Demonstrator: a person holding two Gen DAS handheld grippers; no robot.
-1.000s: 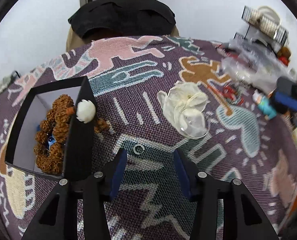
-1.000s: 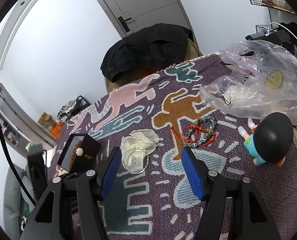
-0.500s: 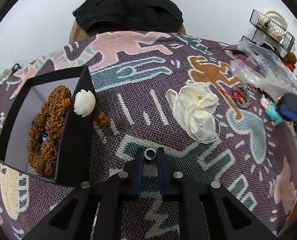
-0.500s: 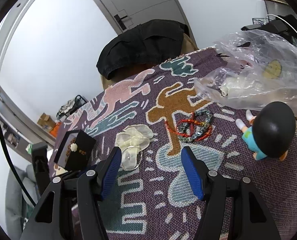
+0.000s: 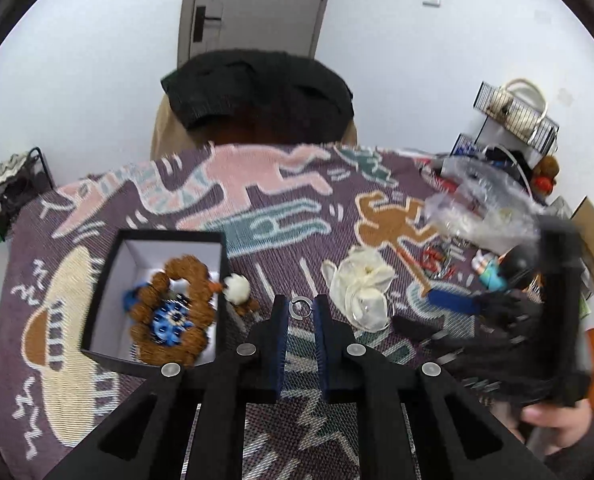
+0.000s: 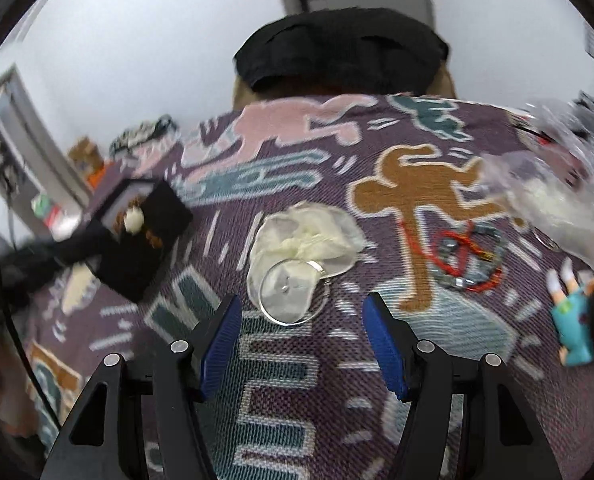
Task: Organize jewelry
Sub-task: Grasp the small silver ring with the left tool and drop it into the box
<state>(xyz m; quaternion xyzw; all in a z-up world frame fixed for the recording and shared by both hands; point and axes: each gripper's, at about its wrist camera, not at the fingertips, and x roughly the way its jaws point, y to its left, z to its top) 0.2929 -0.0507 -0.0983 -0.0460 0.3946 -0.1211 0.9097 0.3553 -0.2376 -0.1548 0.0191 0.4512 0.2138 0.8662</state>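
A black box sits open toward the left edge of the patterned cloth, w/ a brown bead strand coiled inside around a blue piece; one white bead is draped over the box's right wall, so the strand is not fully stowed. The box is prob. kept open as the collecting spot for the jewelry.

Just right of the box, the left gripper is seen w/ jaws nearly pressed together, pinching a small silver ring at the very tips. The ring is held clear of the cloth, approx. between box and pouch; a tip grip is likely used because the ring is tiny and flat. Next move is judged to be a carry to the box; a slip is the main risk.

Further right, near mid-cloth, a cream organza pouch lies crumpled, w/ a thin silver bangle resting on its near part. The right gripper is held just short of the bangle, jaws spread and nothing between them, apparently lined up for a grab.

Toward the right edge, a tangle of red and grey-green bracelets lies loose, still to be sorted. Beyond it a clear plastic bag and a small figurine are seen. Right side of that view is blurred, so detail there cannot be told.
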